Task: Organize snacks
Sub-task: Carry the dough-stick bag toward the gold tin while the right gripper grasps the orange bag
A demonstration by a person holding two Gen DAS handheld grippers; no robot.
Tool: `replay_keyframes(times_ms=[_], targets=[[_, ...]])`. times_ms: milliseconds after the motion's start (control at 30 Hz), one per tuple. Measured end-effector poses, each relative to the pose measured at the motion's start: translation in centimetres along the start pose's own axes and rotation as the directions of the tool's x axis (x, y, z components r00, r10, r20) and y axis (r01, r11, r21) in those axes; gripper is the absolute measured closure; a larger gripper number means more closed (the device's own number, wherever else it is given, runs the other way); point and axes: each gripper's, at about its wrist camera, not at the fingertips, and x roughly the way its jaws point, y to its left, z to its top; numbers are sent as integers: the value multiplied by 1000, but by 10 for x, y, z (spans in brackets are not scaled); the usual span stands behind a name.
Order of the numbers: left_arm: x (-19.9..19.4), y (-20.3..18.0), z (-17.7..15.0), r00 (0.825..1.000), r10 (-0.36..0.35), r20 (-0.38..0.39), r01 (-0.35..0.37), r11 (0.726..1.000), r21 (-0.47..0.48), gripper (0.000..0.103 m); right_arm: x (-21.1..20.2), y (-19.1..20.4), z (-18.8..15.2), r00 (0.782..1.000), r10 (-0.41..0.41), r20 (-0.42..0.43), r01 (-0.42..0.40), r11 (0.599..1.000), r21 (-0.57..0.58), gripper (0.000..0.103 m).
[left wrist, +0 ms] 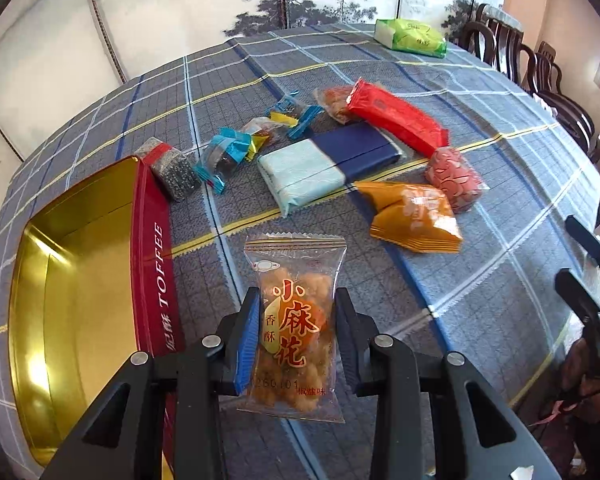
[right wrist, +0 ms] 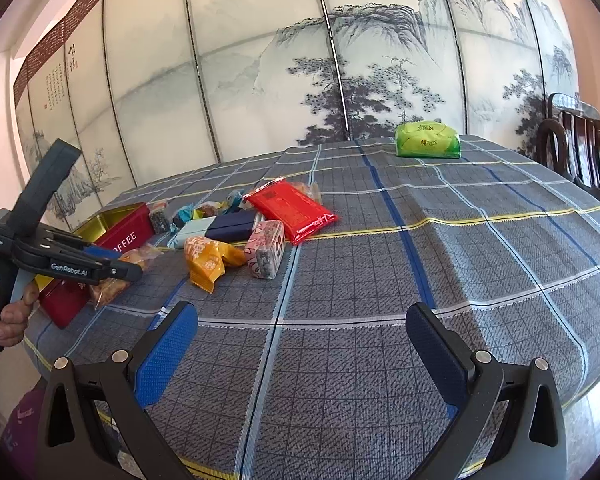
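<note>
A clear packet of fried dough twists (left wrist: 296, 320) is seen clamped between the two pads of the left gripper (left wrist: 296, 340), pinched across its width near the middle, with both pads pressed against its sides. The packet is held just beside the red toffee tin (left wrist: 156, 264), whose gold inside appears empty. Its long axis is seen running straight away from the camera, the sealed top edge pointing toward the far side of the table and the printed face turned upward. The step in hand is judged to be the picking up of this packet; the next move would call for it to be carried sideways over the tin's rim and let go inside. The right gripper (right wrist: 300, 344) is held wide apart over bare checked tablecloth (right wrist: 420, 280), with nothing between its pads. Other snacks are left scattered further back: an orange packet (left wrist: 412, 216), a pink one (left wrist: 454, 178), a long red one (left wrist: 396, 118), a dark blue and pale box (left wrist: 328, 164), and several small blue-ended sweets (left wrist: 220, 160). A green pack (left wrist: 412, 38) is seen at the far edge.
</note>
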Motion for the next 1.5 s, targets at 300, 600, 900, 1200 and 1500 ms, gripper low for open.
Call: replay_keyframes(times_ms=[300, 600, 900, 1200, 1500], targets=[[-42, -15, -22, 994, -66, 83, 72, 995, -69, 71, 3, 3, 0, 1000, -7, -12, 7, 1000, -16, 0], [-65, -16, -30, 990, -13, 138, 23, 998, -65, 71, 3, 16, 2, 999, 29, -17, -30, 998, -56, 0], [-79, -1, -32, 984, 45, 170, -27, 994, -104, 71, 19, 48, 34, 978, 203, -55, -207, 974, -93, 0], [-93, 14, -34, 970, 123, 210, -97, 986, -133, 71, 66, 78, 55, 966, 218, -138, -244, 945, -216, 2], [-103, 31, -37, 958, 169, 231, -133, 978, -163, 71, 101, 93, 59, 957, 166, -238, -225, 943, -247, 11]])
